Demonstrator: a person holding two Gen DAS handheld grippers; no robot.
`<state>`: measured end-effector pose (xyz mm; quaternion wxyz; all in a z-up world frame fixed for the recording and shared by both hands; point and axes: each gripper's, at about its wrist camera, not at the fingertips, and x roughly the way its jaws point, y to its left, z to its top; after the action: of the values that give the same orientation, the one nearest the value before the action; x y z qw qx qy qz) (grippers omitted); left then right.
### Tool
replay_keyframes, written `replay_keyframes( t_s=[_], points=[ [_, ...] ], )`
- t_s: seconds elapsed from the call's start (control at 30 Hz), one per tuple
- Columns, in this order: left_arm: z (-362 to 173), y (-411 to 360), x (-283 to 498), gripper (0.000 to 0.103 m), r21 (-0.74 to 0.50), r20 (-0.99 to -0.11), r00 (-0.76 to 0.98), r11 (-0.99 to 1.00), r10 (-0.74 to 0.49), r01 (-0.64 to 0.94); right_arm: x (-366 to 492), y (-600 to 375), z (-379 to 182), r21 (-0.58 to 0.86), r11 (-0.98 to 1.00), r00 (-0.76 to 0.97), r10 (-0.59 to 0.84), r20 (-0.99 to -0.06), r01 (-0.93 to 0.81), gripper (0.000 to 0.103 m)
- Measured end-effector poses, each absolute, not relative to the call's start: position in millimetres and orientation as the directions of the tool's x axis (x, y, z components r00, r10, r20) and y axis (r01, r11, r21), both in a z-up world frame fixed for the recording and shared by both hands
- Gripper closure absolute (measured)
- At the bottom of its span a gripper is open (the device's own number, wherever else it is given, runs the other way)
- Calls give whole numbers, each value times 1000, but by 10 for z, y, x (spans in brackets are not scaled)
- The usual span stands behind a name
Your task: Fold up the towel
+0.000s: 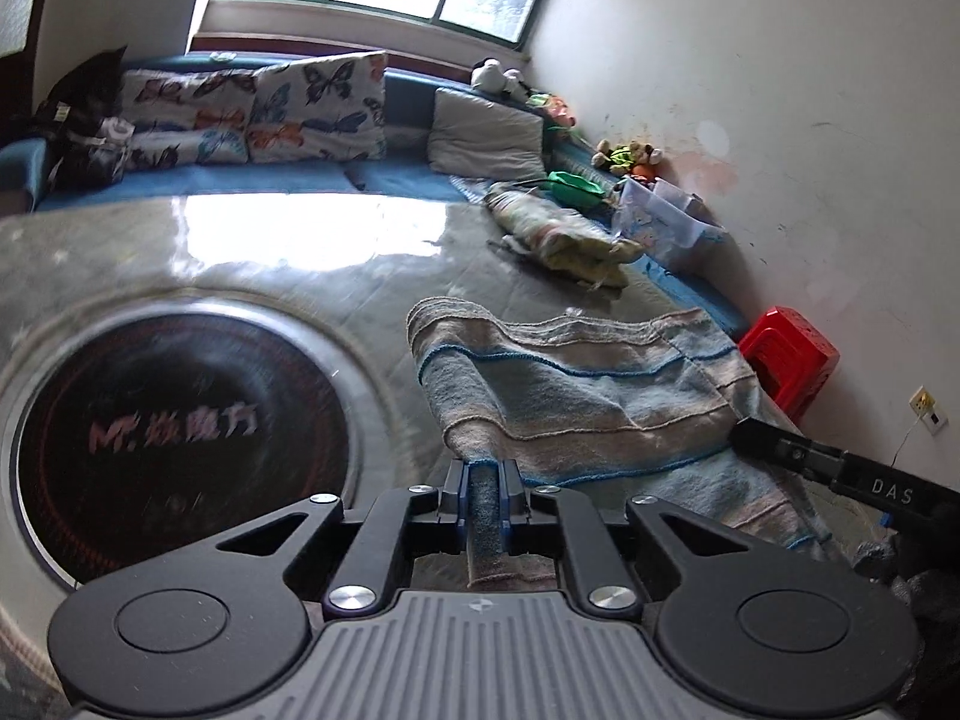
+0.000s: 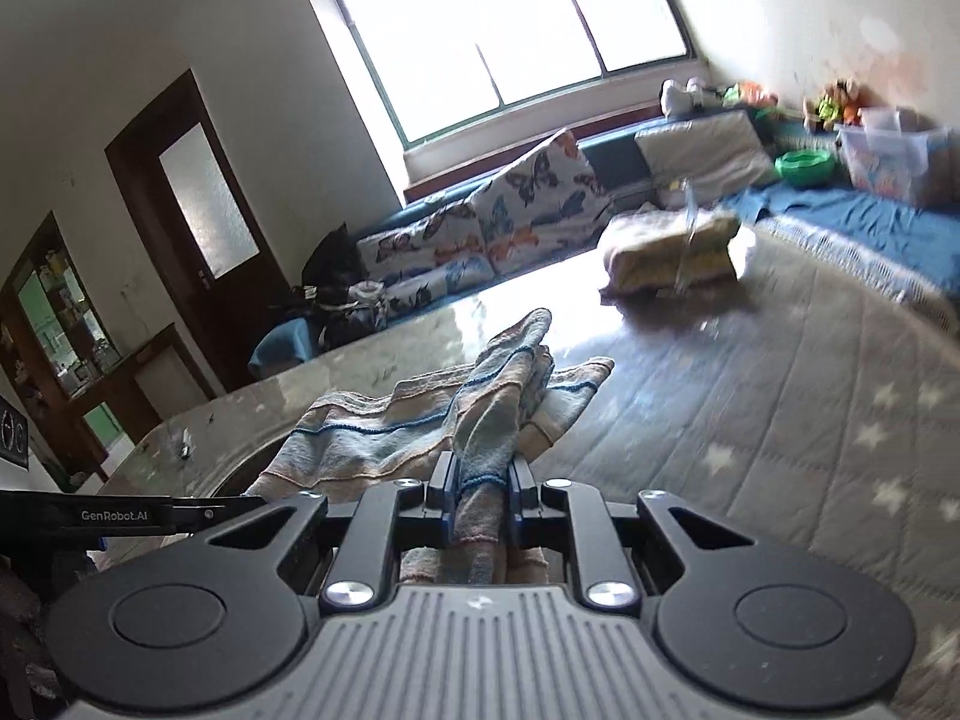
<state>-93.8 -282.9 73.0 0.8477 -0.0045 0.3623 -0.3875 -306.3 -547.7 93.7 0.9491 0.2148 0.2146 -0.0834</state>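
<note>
Striped towel (image 1: 588,396) lying rumpled on tabletop (image 1: 336,276), beside round inset cooktop (image 1: 174,438). Soft, limp, light terry; likely to sag and bunch, best taken at corners or hem. Left gripper (image 1: 483,495) low and level, jaws pinching near edge. Right gripper (image 2: 479,489) likewise, jaws pinching a gathered fold, cloth lifted ahead.

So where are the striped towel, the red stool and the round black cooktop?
striped towel (image 1: 588,396): left wrist view, middle of the cloth spread on the table.
red stool (image 1: 792,354): left wrist view, its top face.
round black cooktop (image 1: 180,456): left wrist view, centre of the dark disc.
</note>
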Motion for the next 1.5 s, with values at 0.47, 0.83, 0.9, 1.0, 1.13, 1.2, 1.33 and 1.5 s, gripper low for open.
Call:
replay_keyframes(
  t_s=[0.47,0.83,0.9,1.0,1.13,1.2,1.33,1.5],
  points=[
    [791,-3271,-917,92,-226,-615,461,703,-640,674,-2973,-5814,1064,322,899,885,-131,-448,296,88],
    [563,-3455,-781,92,-221,-660,444,721,-606,657,-2758,-5987,830,314,896,855,-124,-503,314,88],
    [524,-3478,-765,93,-222,-668,439,724,-601,654,-2733,-6002,784,314,895,851,-121,-512,316,88],
    [483,-3510,-747,93,-223,-677,433,726,-596,651,-2715,-6030,726,315,894,845,-118,-522,319,88],
    [436,-3545,-728,92,-225,-686,424,726,-591,649,-2700,-6064,683,314,893,840,-117,-530,322,88],
    [426,-3563,-722,92,-224,-689,422,726,-590,650,-2686,-6090,659,316,891,838,-117,-534,326,88],
    [401,-3591,-709,92,-222,-695,418,727,-585,649,-2652,-6132,599,315,889,828,-115,-549,332,88],
    [372,-3624,-692,92,-218,-703,413,729,-578,649,-2643,-6164,533,319,883,819,-116,-562,344,87]
  ],
)
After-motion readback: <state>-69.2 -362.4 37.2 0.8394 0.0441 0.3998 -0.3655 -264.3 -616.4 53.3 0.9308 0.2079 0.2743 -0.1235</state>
